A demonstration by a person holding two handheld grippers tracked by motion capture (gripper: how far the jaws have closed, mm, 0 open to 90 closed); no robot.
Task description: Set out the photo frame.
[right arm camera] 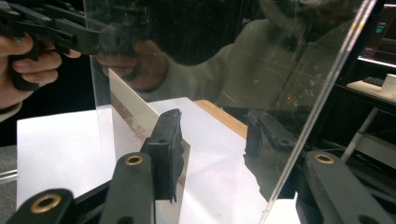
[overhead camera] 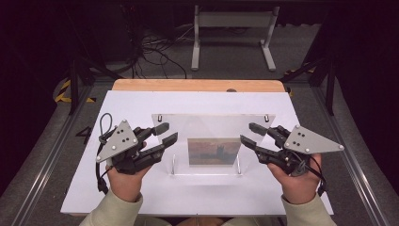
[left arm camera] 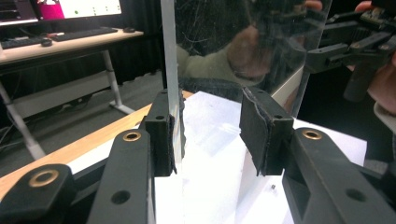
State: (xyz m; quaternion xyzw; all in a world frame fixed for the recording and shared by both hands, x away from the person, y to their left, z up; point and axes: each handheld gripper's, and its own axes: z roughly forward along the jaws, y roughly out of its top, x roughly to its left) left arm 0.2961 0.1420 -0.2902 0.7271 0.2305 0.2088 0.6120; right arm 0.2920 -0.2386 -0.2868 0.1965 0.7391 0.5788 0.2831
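Between jaws: clear panel (overhead camera: pixel 211 127) edges, unclamped.

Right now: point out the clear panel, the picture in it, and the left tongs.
clear panel (overhead camera: pixel 211 126), high view, bare upper face.
picture (overhead camera: pixel 214 151), high view, its middle.
left tongs (overhead camera: pixel 165 133), high view, midway between tips.

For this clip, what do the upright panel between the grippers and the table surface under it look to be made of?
The upright panel looks like clear acrylic, possibly glass: see-through, glossy, reflecting a sleeve in both gripper views, with fine scratches that favour plastic. A small picture shows in its lower middle. The table surface is a matte white sheet, the material unclear, over a board with a wood-coloured far edge.
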